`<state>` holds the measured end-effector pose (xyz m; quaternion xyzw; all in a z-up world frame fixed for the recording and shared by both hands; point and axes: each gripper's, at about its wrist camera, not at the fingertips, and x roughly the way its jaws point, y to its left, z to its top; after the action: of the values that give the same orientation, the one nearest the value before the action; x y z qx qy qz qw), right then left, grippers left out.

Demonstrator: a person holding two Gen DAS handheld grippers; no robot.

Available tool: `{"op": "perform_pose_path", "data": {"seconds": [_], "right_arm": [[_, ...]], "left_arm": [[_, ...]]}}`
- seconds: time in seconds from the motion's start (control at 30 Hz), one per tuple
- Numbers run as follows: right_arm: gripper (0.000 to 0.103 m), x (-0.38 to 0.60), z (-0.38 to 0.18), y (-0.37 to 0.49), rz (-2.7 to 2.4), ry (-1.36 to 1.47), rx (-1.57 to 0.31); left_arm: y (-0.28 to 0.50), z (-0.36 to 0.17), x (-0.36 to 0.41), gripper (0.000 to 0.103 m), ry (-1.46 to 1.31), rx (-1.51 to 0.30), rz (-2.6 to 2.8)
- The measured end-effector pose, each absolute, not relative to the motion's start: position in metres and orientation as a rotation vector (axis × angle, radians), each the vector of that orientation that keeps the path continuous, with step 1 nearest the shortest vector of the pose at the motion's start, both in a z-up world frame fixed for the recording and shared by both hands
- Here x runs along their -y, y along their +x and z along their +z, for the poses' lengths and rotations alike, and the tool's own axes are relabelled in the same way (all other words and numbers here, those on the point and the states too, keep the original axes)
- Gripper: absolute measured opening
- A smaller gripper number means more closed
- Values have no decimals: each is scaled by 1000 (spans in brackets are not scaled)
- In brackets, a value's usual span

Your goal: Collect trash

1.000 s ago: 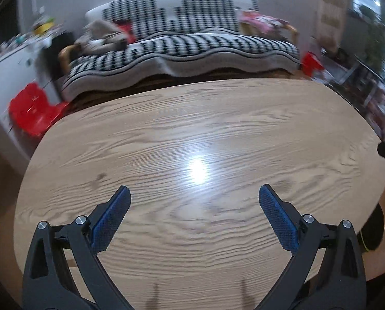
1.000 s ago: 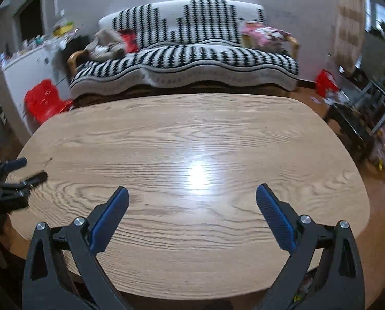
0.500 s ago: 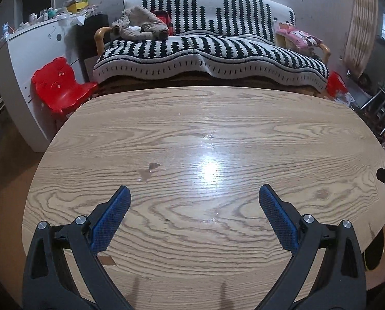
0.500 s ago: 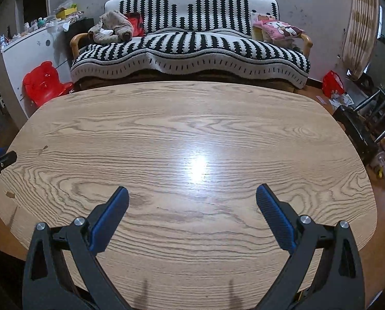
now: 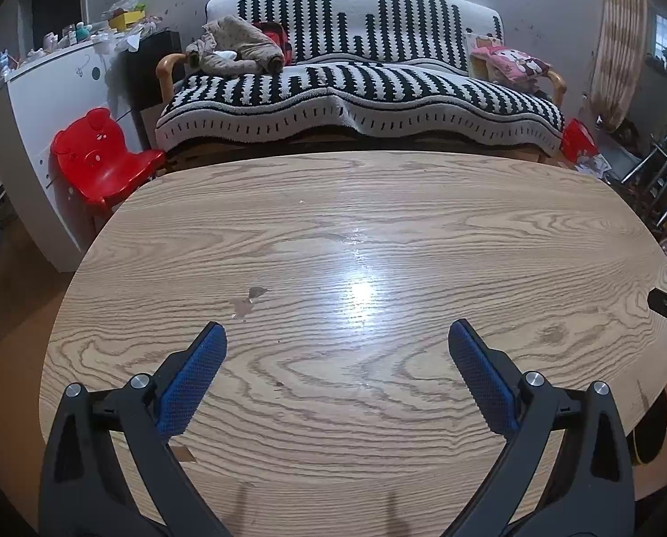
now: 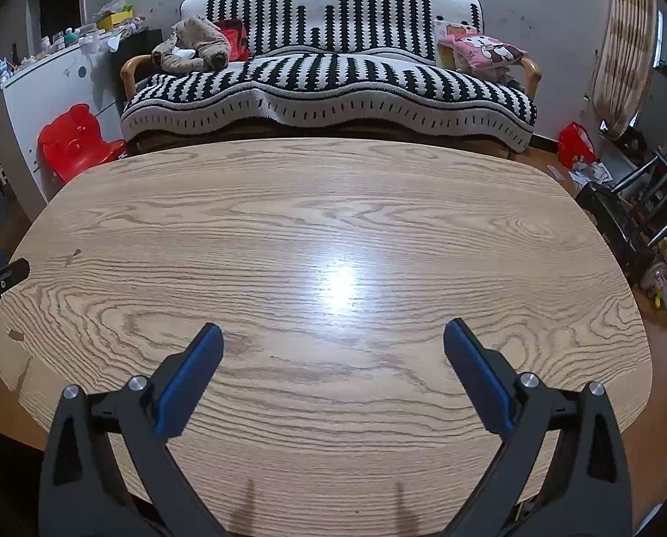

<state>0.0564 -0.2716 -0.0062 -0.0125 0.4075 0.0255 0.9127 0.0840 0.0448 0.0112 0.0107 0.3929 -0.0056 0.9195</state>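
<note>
Both the left gripper [image 5: 337,338] and right gripper [image 6: 333,340] hang wide open and empty over the table [image 5: 423,232], having steadied and drawn back over the last second; small scraps [image 5: 246,302] now sit just ahead of the left one, a likely first pick

Both cameras sit low over the near edge of the wooden table [image 5: 378,206], facing across it to the striped sofa [image 5: 360,89] — the left view from further left. The 2 views share nearly everything: tabletop, sofa, red chair [image 6: 76,143].
</note>
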Motion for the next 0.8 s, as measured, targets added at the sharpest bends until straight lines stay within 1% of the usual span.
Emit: {"op": "perform_pose_path", "data": {"seconds": [0.8], "right_arm": [[95,282,-7,53,34,-14,-835]], "left_arm": [[85,11,-38,96,30,-808,-20]]}}
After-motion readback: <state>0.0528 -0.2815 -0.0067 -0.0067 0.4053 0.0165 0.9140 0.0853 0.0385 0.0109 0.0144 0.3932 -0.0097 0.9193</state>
